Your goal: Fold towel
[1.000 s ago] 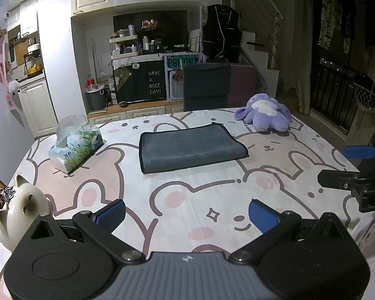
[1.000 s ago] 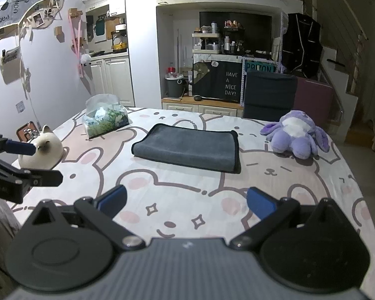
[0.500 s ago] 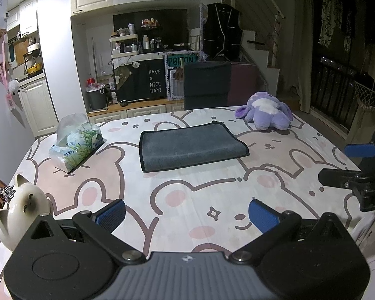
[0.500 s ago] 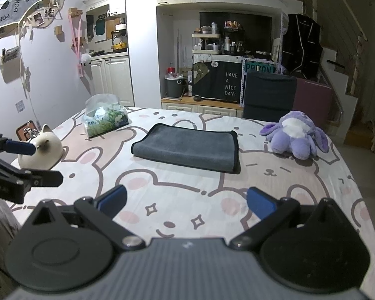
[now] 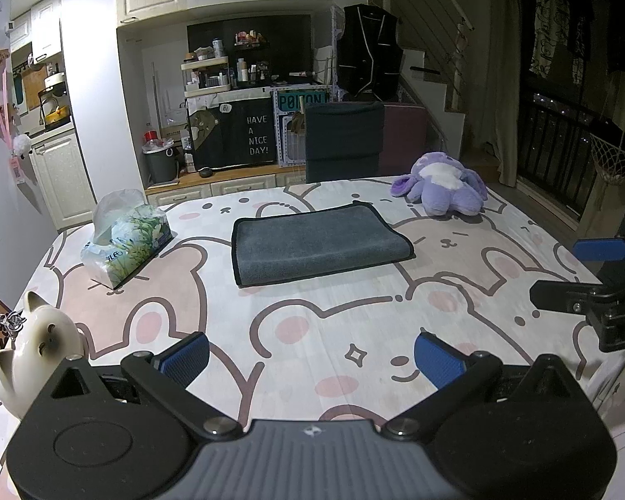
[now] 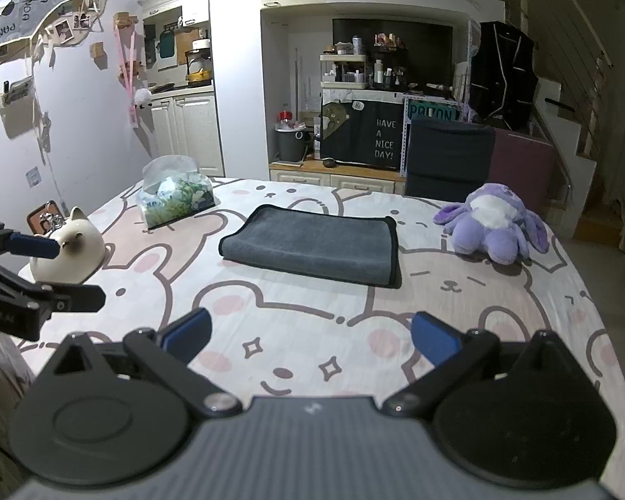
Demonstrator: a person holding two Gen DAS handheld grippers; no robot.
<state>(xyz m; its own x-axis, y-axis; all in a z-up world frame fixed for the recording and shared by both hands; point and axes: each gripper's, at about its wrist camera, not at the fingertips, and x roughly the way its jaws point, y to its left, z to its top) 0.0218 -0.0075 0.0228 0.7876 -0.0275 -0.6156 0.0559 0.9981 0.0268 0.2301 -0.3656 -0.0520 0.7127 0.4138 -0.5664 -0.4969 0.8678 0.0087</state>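
Observation:
A dark grey towel [image 5: 318,246] lies folded into a flat rectangle in the middle of the table; it also shows in the right wrist view [image 6: 312,246]. My left gripper [image 5: 311,360] is open and empty above the near table edge, well short of the towel. My right gripper [image 6: 310,335] is open and empty, also near the front edge. Each gripper shows at the side of the other's view: the right one [image 5: 579,275] and the left one [image 6: 66,271].
The table wears a pink bear-print cloth [image 5: 312,321]. A tissue pack [image 5: 125,241] lies at the left, a white cat figurine [image 5: 33,341] at the near left, a purple plush toy [image 5: 441,189] at the far right. A dark chair [image 5: 343,141] stands behind the table.
Almost nothing has changed. Both views shift only slightly; the towel lies still and both grippers stay open.

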